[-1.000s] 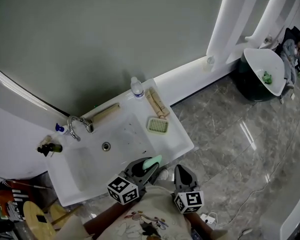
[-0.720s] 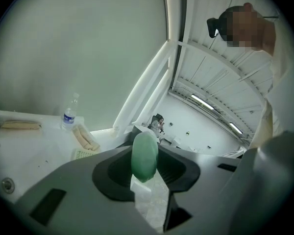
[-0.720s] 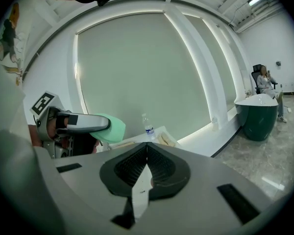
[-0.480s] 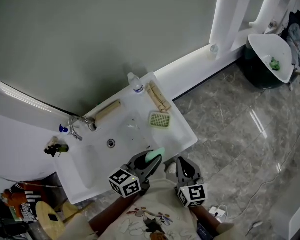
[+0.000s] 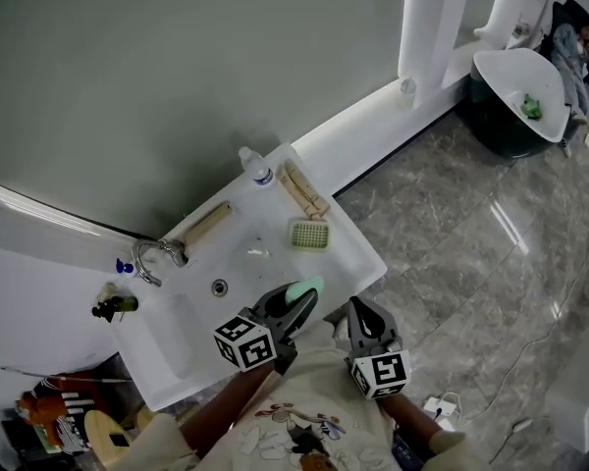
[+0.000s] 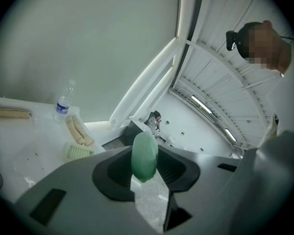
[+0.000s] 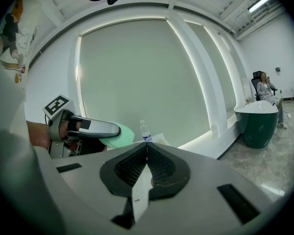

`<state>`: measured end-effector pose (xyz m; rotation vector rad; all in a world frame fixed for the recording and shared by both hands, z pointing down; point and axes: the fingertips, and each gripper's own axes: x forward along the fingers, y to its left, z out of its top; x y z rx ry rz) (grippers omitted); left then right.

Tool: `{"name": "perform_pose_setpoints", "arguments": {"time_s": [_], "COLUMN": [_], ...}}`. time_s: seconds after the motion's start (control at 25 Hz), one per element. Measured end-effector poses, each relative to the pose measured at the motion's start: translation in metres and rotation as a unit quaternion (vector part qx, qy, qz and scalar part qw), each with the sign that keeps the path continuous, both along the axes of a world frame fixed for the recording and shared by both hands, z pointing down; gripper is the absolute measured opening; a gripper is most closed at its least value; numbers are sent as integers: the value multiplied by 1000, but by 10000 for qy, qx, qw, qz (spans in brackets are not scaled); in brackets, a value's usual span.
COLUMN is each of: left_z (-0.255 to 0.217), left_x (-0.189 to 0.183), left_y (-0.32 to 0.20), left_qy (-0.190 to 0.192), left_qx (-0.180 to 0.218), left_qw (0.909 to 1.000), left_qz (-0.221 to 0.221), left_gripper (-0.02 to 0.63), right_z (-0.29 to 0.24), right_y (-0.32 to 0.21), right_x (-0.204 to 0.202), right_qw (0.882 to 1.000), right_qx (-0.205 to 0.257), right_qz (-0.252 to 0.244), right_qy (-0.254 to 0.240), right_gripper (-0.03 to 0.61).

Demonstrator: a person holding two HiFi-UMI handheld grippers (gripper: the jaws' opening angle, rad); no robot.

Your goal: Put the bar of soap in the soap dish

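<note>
A pale green oval bar of soap (image 6: 144,155) is clamped between the jaws of the left hand-held gripper (image 5: 300,297), low in the centre of the head view by the near edge of a white washbasin (image 5: 177,341). The pale green slatted soap dish (image 5: 310,234) sits empty on the basin's rim, higher in the frame and apart from the soap. The right hand-held gripper (image 5: 358,312) is clenched on nothing. The pickup looks done; carrying the soap across and setting it down remain.

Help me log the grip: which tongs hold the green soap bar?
The left tongs: they clamp the pale green oval soap bar; the right tongs are shut, empty.
</note>
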<state>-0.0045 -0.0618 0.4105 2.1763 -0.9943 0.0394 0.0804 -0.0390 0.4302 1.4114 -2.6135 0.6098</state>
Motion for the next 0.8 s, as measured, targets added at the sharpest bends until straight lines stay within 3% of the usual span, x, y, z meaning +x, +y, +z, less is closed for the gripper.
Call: {"name": "perform_pose_setpoints", "arguments": {"time_s": [0.48, 0.8], "left_z": [26, 54], "left_x": [-5, -11], "left_y": [-27, -53], "left_qy": [-64, -147], "left_qx": [-253, -404], "left_qw": [9991, 9983], "left_qz": [346, 402], "left_gripper": [130, 130], "right_z": [5, 25], "right_y": [-26, -45], "right_x": [-27, -41], "right_qw": [9997, 9994], "right_qx": [123, -157], "right_qz": [-35, -69], "right_qy": [197, 311], "right_gripper": [6, 6]}}
